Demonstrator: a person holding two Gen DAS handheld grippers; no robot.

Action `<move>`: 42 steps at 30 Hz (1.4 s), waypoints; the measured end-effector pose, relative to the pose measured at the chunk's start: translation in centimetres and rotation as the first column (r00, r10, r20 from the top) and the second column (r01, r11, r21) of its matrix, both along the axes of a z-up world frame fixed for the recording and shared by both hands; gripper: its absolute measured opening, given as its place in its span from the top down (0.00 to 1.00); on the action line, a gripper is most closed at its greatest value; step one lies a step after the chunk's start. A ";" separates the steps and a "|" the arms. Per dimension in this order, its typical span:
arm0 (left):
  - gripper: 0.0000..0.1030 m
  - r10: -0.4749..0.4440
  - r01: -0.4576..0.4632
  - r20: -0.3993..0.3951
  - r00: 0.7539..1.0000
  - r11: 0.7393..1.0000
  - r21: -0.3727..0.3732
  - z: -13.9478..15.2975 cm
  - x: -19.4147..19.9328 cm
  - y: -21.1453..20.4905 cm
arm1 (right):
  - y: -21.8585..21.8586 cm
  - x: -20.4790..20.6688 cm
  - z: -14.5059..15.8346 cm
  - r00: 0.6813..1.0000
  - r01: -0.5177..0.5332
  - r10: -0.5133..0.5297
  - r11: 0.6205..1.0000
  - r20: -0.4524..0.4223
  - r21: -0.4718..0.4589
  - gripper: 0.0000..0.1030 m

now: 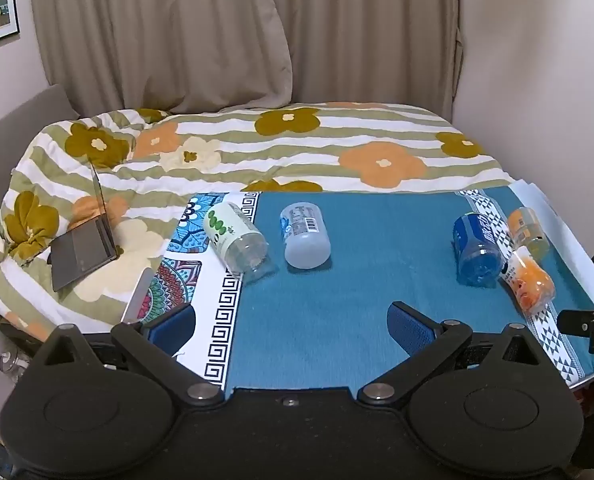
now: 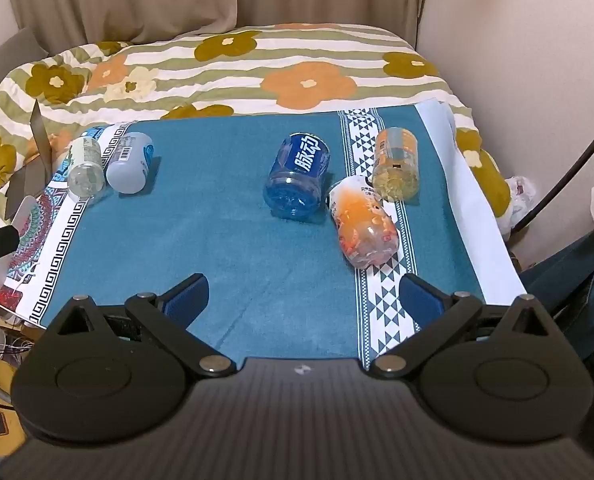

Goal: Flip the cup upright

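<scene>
Both tongs, left (image 1: 291,320) and right (image 2: 303,294), gaping apart, hovering near the blue cup (image 2: 298,176) lying sideways on the worktop (image 2: 217,240).

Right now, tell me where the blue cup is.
The blue cup lies on its side on the teal cloth, right of centre in both views, just left of the orange cup and the amber cup.
</scene>
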State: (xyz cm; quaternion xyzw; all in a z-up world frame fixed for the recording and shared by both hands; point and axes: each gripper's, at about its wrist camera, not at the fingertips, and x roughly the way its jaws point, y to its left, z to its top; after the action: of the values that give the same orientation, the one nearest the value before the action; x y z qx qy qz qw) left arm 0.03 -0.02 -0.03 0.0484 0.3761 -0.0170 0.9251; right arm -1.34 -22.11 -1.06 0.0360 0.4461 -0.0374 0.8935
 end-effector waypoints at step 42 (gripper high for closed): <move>0.00 -0.009 0.009 0.009 1.000 1.000 -0.001 0.2 1.2 0.4 | 0.3 1.0 0.3 1.000 0.000 0.000 1.000 0.003 -0.006 0.00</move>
State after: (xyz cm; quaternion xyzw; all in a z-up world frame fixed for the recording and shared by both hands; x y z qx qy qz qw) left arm 1.27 0.35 0.12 0.0498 0.3716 -0.0213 0.9268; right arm -0.34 -21.81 -0.80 0.0335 0.4449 -0.0385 0.8941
